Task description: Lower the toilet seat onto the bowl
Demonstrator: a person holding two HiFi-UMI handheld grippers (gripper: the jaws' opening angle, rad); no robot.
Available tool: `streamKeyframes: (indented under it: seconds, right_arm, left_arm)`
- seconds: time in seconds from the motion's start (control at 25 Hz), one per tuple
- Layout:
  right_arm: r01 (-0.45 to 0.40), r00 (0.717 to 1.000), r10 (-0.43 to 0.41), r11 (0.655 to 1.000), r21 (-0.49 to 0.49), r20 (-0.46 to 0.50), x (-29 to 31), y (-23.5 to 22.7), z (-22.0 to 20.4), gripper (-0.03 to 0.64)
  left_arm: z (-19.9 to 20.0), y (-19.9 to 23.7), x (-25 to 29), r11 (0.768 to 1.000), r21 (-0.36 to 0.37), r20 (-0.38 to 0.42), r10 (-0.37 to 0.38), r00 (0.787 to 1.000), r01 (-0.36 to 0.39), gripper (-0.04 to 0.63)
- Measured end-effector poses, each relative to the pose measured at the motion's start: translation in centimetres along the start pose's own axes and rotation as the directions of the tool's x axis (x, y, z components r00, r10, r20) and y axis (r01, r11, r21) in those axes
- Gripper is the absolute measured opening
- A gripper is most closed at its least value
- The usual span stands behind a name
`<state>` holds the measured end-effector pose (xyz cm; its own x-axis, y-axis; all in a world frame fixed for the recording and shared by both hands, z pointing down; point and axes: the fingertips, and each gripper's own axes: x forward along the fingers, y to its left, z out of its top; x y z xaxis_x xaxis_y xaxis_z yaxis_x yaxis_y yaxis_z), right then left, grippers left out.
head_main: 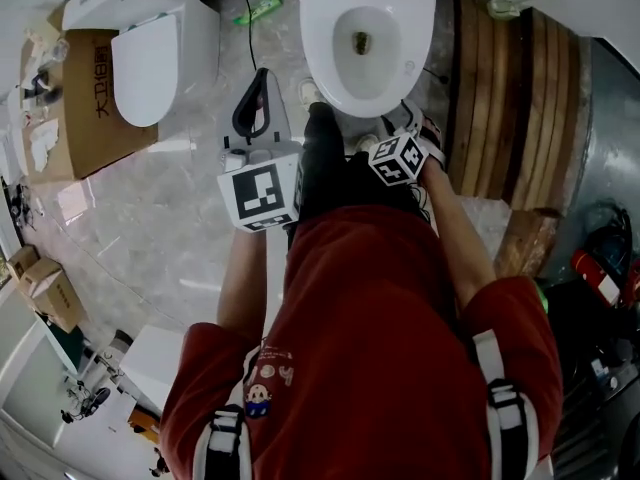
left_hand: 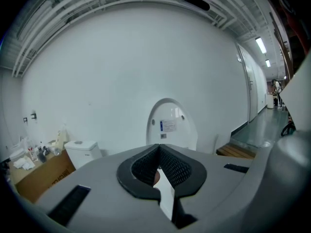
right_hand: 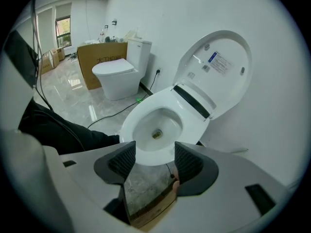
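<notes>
While the head view looks straight down into the oval bowl [head_main: 365, 43] at 12 o'clock, it does not settle how either pair of tongs stands; the gripper views do.

Left tongs [left_hand: 158, 150]: ribbed black pads pressed together, nothing between them, aimed at a plain white wall [left_hand: 121, 72].

Right tongs [right_hand: 154, 152]: pads spread, empty, framing the bowl's near rim.

Seat [right_hand: 239, 57]: raised, standing behind the bowl at 1 o'clock in the right gripper view, with a label [right_hand: 219, 62] on the lifted face. The left gripper view shows it as an upright arch at 12 o'clock.

Second toilet [head_main: 148, 63]: glossy white, lid down, at 10 o'clock in the head view, beside a cardboard box [head_main: 85, 108].

Slatted wooden platform [head_main: 510, 98] at 2 o'clock.

Floor [head_main: 150, 228]: polished grey, marble-patterned.
</notes>
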<state>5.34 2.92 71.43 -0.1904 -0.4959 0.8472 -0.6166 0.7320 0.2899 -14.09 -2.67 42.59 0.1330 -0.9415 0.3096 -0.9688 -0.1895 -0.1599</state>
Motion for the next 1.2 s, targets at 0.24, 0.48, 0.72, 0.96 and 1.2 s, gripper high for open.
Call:
streamKeyframes:
  seconds: [0.24, 0.48, 0.72, 0.96, 1.2]
  right_arm:
    - [0.074, 0.993, -0.078, 0.996, 0.045, 0.086, -3.0, -3.1, 2.4, 0.239]
    - [0.121, 0.968, -0.145, 0.985, 0.123, 0.205, -7.1, -6.4, 6.3, 0.239]
    - [0.181, 0.908, -0.255, 0.955, 0.237, 0.333, -12.7, -11.8, 10.1, 0.239]
    - [0.163, 0.842, -0.315, 0.922, 0.351, 0.438, -17.5, -15.2, 12.3, 0.239]
    - [0.178, 0.752, -0.407, 0.882, 0.436, 0.518, -22.3, -17.8, 14.0, 0.239]
  left_arm:
    - [2.9, 2.4, -1.6, 0.996, 0.008, 0.079, 0.083, 0.993, -0.084, 0.012]
    - [5.5, 3.3, -2.8, 0.993, -0.017, 0.152, 0.114, 0.982, -0.113, 0.012]
    - [7.7, 3.2, -3.1, 0.993, -0.033, 0.211, 0.117, 0.97, -0.113, 0.012]
    - [9.2, 4.2, -3.3, 0.991, -0.027, 0.249, 0.134, 0.959, -0.131, 0.012]
    - [10.3, 4.3, -3.8, 0.992, -0.047, 0.267, 0.123, 0.956, -0.114, 0.012]
